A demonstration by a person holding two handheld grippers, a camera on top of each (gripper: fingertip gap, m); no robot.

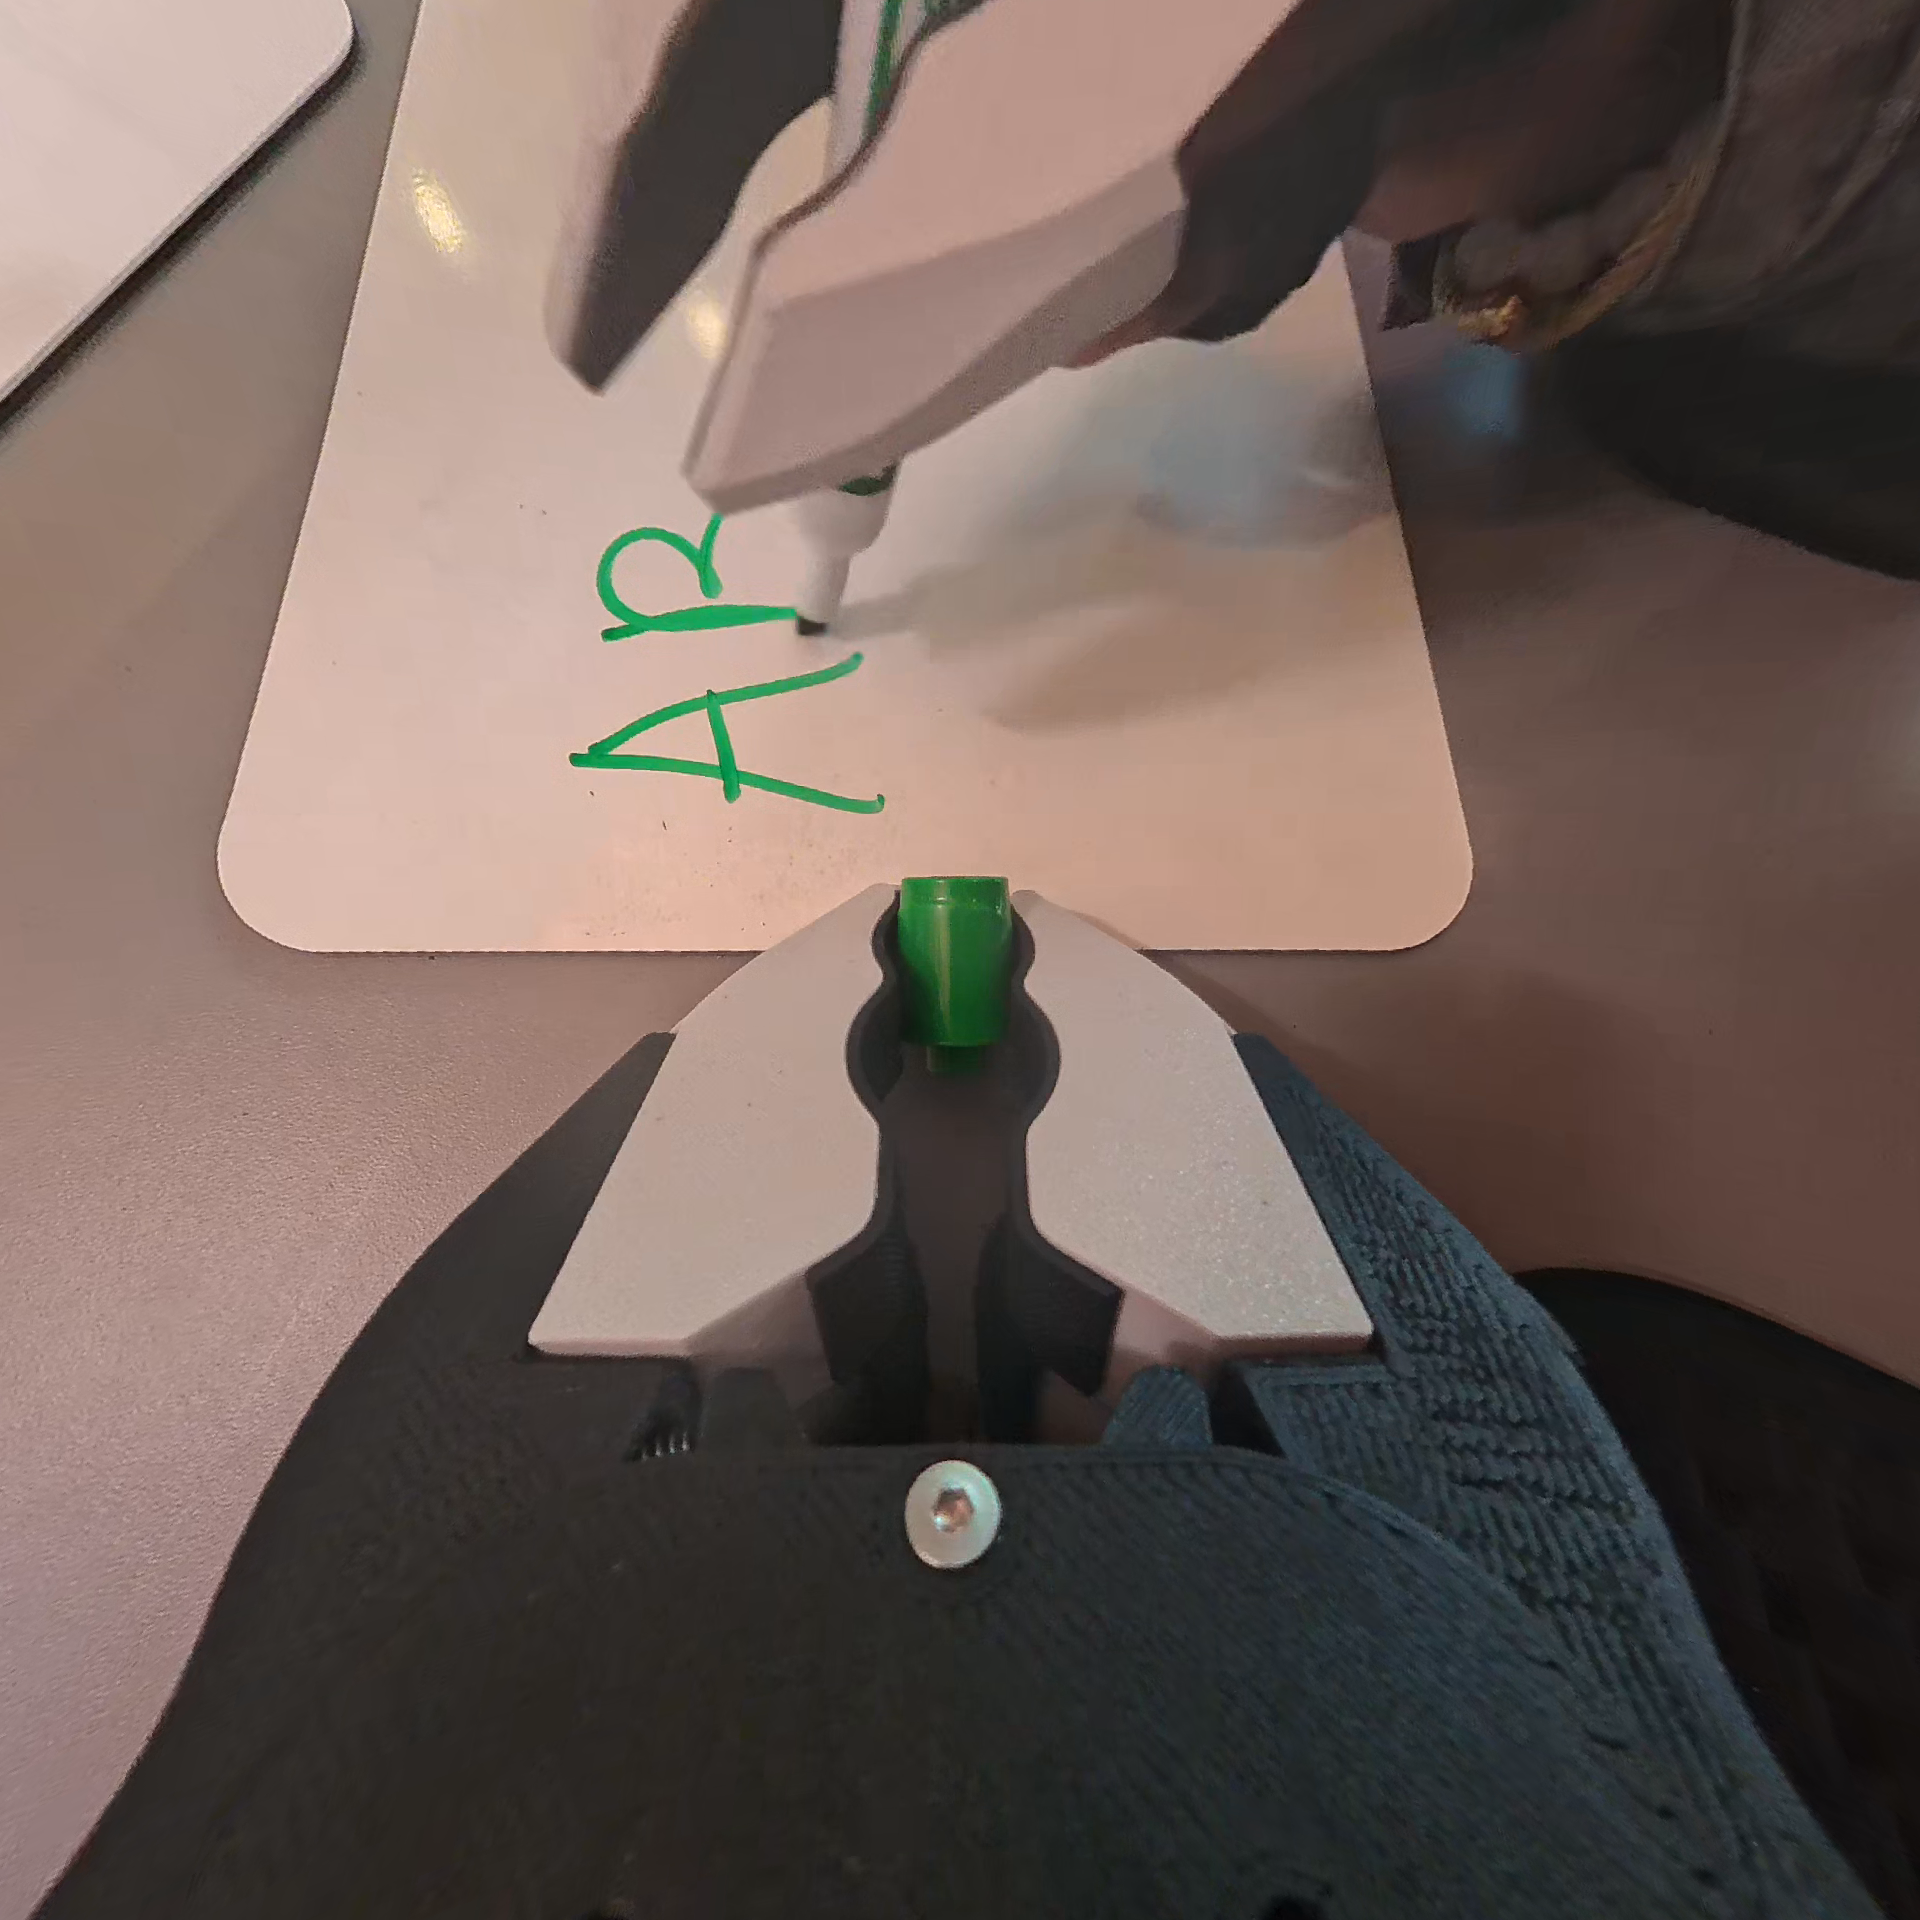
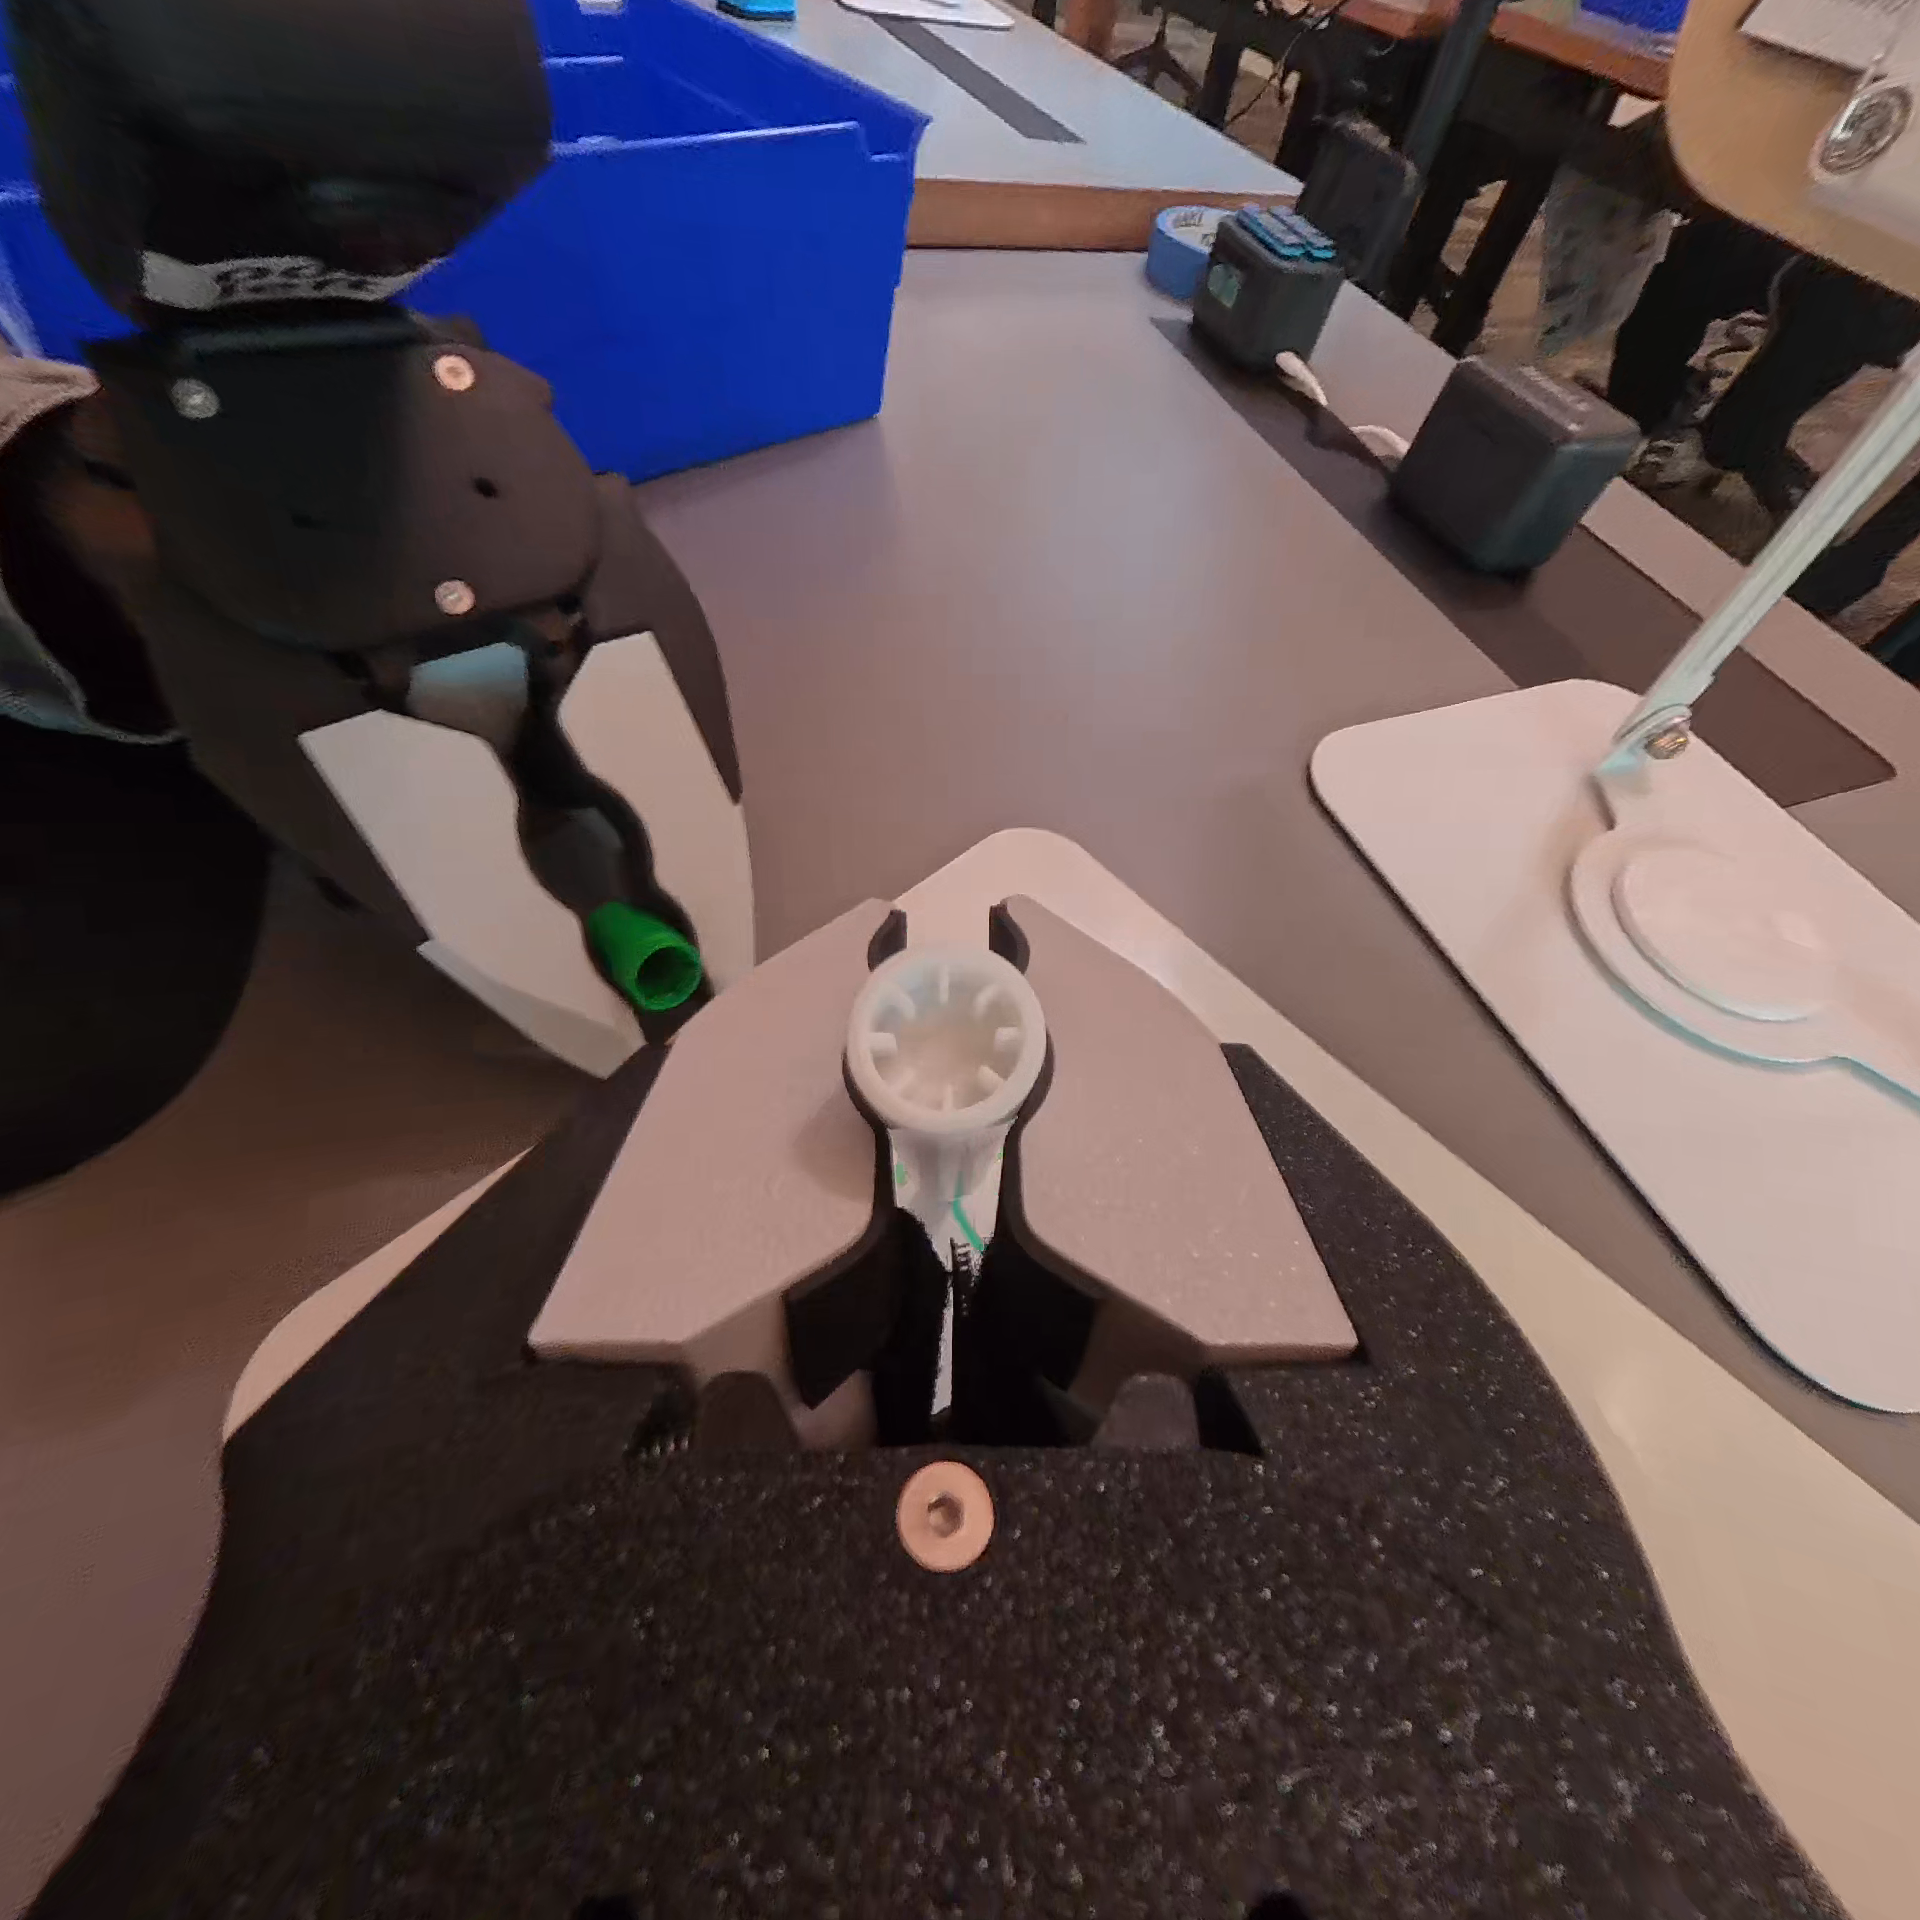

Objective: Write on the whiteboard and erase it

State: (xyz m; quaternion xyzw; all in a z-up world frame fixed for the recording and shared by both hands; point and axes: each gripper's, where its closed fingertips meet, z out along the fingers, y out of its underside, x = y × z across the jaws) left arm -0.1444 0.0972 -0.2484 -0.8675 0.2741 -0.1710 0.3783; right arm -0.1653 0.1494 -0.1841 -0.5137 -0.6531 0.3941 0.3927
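The right gripper (image 1: pixel 790 499) clamps the marker (image 1: pixel 831 566), its tip touching the whiteboard (image 1: pixel 1143 810) beside green strokes. The left gripper (image 1: pixel 951 935) clamps the green cap (image 1: pixel 951 961) at the board's near edge.

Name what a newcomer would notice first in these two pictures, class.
Green writing sits mid-whiteboard, and the right hand-held gripper presses a marker tip against it. Nearer, the left hand-held gripper grips the green cap. A blue bin stands behind on the table.
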